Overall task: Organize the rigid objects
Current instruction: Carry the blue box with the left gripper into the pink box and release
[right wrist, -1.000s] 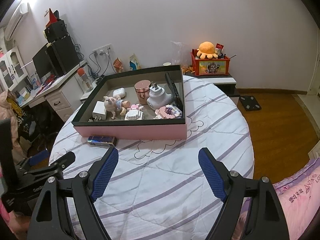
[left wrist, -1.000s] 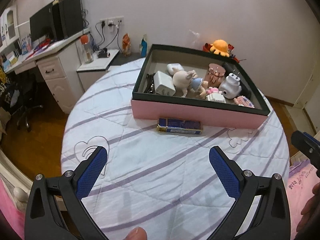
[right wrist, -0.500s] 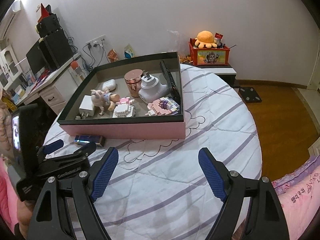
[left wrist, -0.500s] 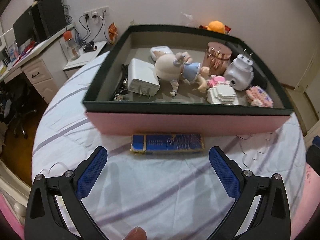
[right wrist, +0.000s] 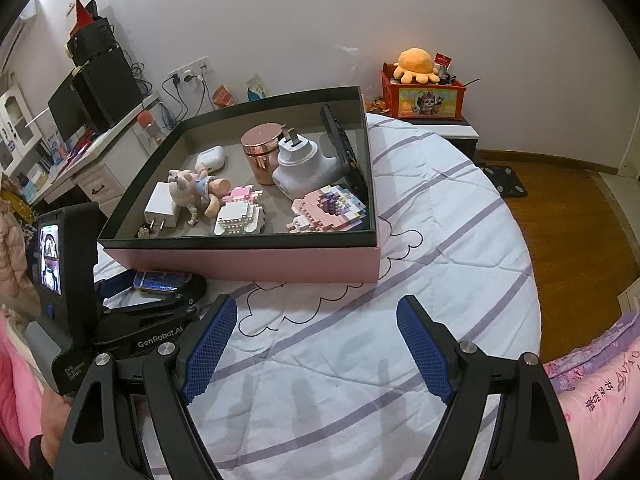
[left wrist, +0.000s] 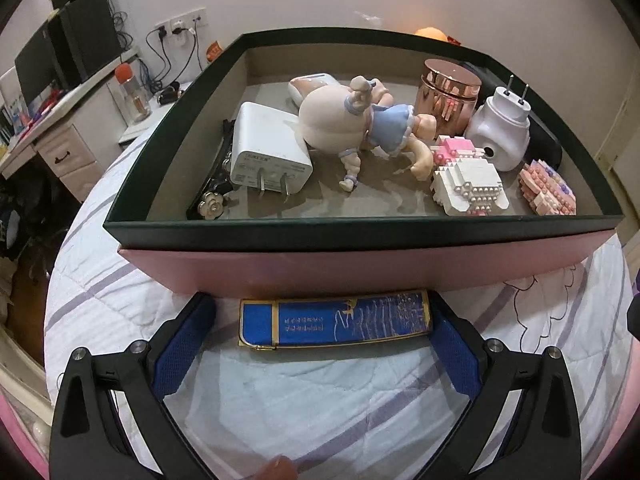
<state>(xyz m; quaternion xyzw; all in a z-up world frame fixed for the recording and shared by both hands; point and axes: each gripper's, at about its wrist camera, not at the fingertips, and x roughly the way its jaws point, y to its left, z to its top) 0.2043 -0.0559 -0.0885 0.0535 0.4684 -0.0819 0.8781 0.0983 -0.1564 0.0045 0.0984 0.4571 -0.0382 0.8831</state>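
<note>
Blue case (left wrist: 335, 323) on the quilt (left wrist: 320, 400), just in front of the box (left wrist: 360, 264), the only item seen outside it. Charger (left wrist: 268, 148), doll (left wrist: 352, 120), jar (left wrist: 446, 96), plug (left wrist: 500, 132) and 2 brick models already inside. Flat, long axis parallel to the box's pink wall, gold-trimmed end to the left. Flanked by the left gripper (left wrist: 320, 328), jaws wide, right pad seemingly touching, not yet clamped. Right gripper (right wrist: 316, 344) wide and empty above bare quilt.
</note>
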